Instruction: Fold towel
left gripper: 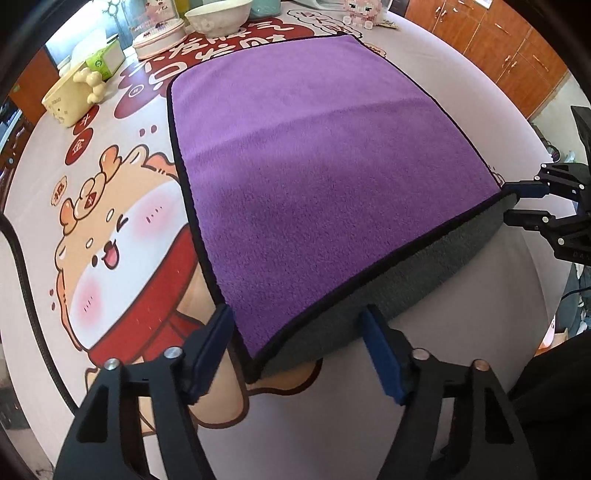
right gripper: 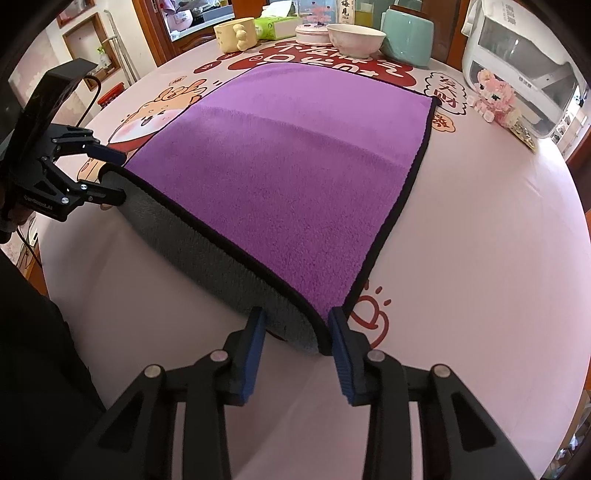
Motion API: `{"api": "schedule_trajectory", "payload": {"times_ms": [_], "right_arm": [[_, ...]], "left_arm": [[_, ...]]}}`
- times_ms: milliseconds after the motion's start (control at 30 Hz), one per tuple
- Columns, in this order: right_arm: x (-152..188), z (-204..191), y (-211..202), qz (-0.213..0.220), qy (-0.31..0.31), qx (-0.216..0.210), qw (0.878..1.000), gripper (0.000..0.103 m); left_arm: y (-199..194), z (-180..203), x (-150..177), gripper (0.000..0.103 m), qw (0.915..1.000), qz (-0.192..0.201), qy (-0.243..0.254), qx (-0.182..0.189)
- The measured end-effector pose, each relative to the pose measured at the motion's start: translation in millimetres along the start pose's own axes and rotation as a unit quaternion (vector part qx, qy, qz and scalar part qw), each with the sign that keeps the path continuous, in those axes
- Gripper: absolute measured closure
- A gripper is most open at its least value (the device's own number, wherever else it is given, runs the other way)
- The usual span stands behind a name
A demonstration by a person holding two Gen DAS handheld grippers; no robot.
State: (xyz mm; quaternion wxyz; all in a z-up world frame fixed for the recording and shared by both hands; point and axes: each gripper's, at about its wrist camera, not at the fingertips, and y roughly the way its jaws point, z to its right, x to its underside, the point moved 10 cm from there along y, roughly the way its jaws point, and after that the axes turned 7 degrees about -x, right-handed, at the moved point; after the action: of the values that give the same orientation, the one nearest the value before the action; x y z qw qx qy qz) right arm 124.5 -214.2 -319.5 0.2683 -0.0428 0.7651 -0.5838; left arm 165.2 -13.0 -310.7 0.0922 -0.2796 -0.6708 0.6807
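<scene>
A purple towel [left gripper: 317, 162] with black trim and a grey underside lies on the printed table, its near edge hanging over the table's front; it also shows in the right wrist view [right gripper: 295, 173]. My left gripper [left gripper: 299, 350] is open, its blue-padded fingers either side of the towel's near left corner. My right gripper [right gripper: 297, 343] is open around the near right corner. Each gripper shows in the other's view, the left gripper [right gripper: 110, 177] and the right gripper [left gripper: 513, 203], jaws apart at the towel's corners.
At the table's far side stand a cream mug [right gripper: 234, 33], a tissue box [right gripper: 277, 27], a lidded dish [right gripper: 312, 31], a white bowl [right gripper: 354, 37], a teal jar [right gripper: 406, 33], a white appliance [right gripper: 524, 70] and a pink block figure [right gripper: 495, 96]. Wooden cabinets [left gripper: 498, 40] stand beyond.
</scene>
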Motion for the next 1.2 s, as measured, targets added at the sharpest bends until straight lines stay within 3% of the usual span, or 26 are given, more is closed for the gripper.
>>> {"api": "schedule_trajectory", "payload": {"times_ms": [300,567,933,1200], "right_arm": [[0,3,-1,0.003,0.004,0.005,1.0,0.085],[-1,4,-2,0.006,0.003,0.014,1.0,0.095],[-6,6,-7,0.018,0.006,0.023,1.0,0.099],[-21,6,-23,0.041,0.01,0.033,0.999,0.099]], "left_arm": [[1,2,3,0.063,0.9998,0.0,-0.018,0.003],[1,-2,3,0.093,0.9988,0.002,-0.048,0.009],[-2,-13,18,0.096,0.9964,0.007,-0.085,0.009],[-17,-25,8,0.096,0.9953,0.027,-0.093,-0.004]]}}
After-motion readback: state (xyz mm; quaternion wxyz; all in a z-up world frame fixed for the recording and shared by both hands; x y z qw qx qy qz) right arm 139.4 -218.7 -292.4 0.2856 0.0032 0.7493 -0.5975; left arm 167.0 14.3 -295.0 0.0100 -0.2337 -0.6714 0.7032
